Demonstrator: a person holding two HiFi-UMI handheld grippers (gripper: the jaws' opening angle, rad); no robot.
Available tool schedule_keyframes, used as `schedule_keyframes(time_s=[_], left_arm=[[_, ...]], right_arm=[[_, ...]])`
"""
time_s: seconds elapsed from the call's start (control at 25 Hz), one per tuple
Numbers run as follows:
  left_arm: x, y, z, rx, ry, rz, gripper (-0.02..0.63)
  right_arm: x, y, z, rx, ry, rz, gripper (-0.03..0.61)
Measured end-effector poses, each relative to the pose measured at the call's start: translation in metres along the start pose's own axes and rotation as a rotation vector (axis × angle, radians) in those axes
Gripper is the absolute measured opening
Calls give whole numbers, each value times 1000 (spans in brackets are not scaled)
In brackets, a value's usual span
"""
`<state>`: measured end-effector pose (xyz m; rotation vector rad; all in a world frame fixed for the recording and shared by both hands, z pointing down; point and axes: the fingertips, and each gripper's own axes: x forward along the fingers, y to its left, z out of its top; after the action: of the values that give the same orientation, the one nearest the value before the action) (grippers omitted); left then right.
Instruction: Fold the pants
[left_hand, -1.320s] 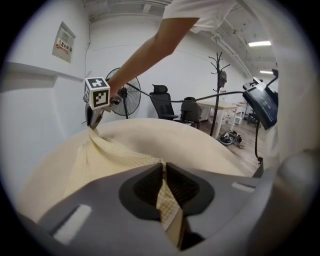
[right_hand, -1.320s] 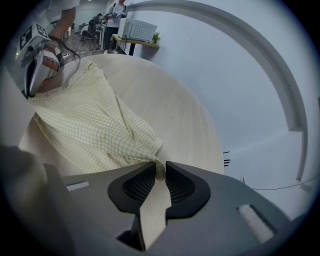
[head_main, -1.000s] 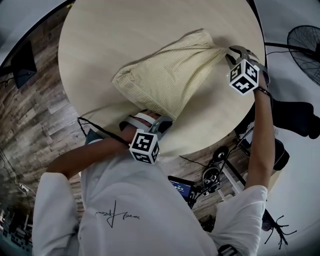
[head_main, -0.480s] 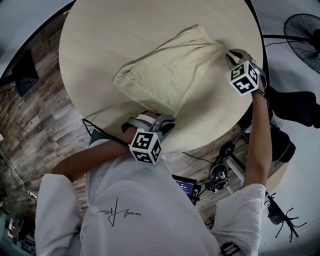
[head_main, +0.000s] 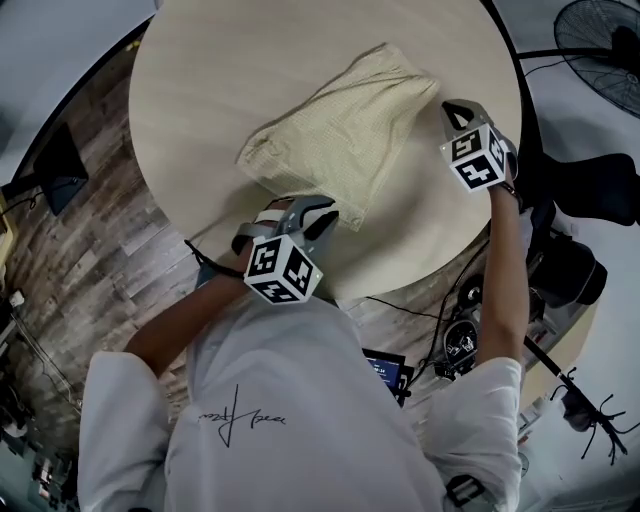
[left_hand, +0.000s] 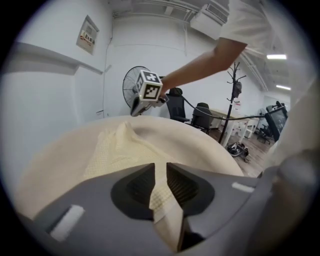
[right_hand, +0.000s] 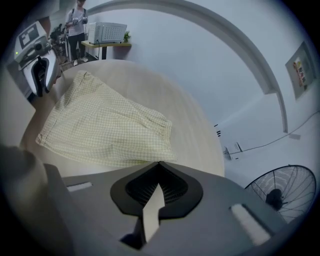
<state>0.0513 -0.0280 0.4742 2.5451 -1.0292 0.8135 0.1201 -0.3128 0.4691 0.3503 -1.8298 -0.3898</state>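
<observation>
Folded yellow checked pants (head_main: 340, 140) lie on the round surface (head_main: 220, 70). The left tool (head_main: 318, 218) is clamped on their near corner. The right tool (head_main: 452, 110), jaws just closed on nothing, hovers beside them.

I am working in an open office or lab room: I am standing at a round table (head_main: 200, 80) on wood-plank flooring (head_main: 90, 250), looking past office chairs (left_hand: 202, 114), a desk (left_hand: 222, 113), a coat stand (left_hand: 234, 100), a pedestal fan (right_hand: 280, 192) and ceiling strip lights (left_hand: 276, 56)
</observation>
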Motion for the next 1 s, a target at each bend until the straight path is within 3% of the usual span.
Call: schedule_keyframes(time_s=[0.28,0.44,0.64,0.72,1.0], left_arm=[[-36,61,-8,-180,-5,197,84],[-59,97,-33,-277,6,317,85],[-80,123,-53,-394,3,395,92],[-85,128,-65,-434,12,418,114],[-87,135,-99,-582,51,427,289]], right_arm=[[-25,31,10,139,-63,-29,0],[-37,58,16,272,-124,-48,0],[-54,103,29,451,-217,-44,0],[-60,123,33,513,-246,-45,0],[-81,175,32,815,-291,-81,0]])
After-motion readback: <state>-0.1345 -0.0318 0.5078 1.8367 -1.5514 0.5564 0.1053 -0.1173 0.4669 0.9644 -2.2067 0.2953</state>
